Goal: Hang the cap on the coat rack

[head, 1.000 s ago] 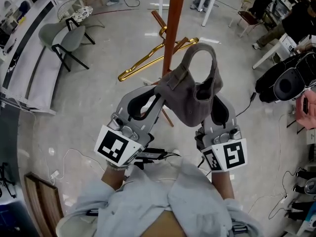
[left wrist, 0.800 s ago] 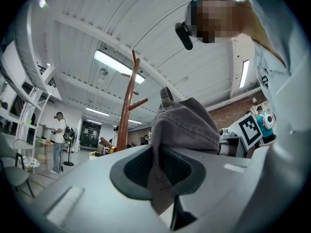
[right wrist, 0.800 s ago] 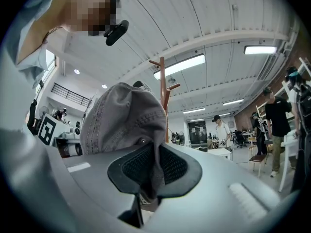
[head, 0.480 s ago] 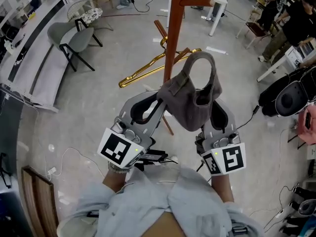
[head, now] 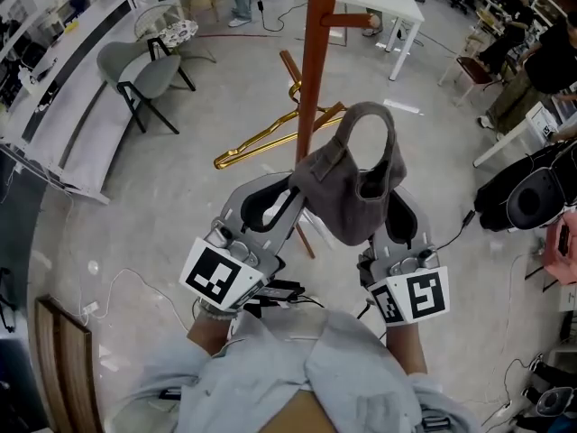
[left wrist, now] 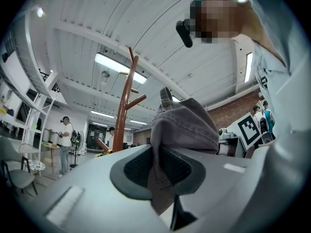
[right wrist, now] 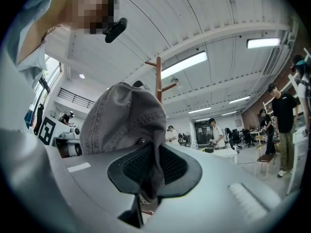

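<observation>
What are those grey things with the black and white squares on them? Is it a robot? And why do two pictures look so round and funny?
It is not a robot. A person holds two hand tools called grippers, each with two jaws that pinch. The left gripper and the right gripper each pinch one side of a grey cap. The cubes with squares are part of the tools. The picture from above comes from a camera on the person's head. The two round pictures come from small cameras riding on the grippers, so you see cap cloth squeezed between the jaws. Ahead stands the brown coat rack, where the cap should hang. Near its pole is a gold hanger, and a grey chair stands on the floor.
</observation>
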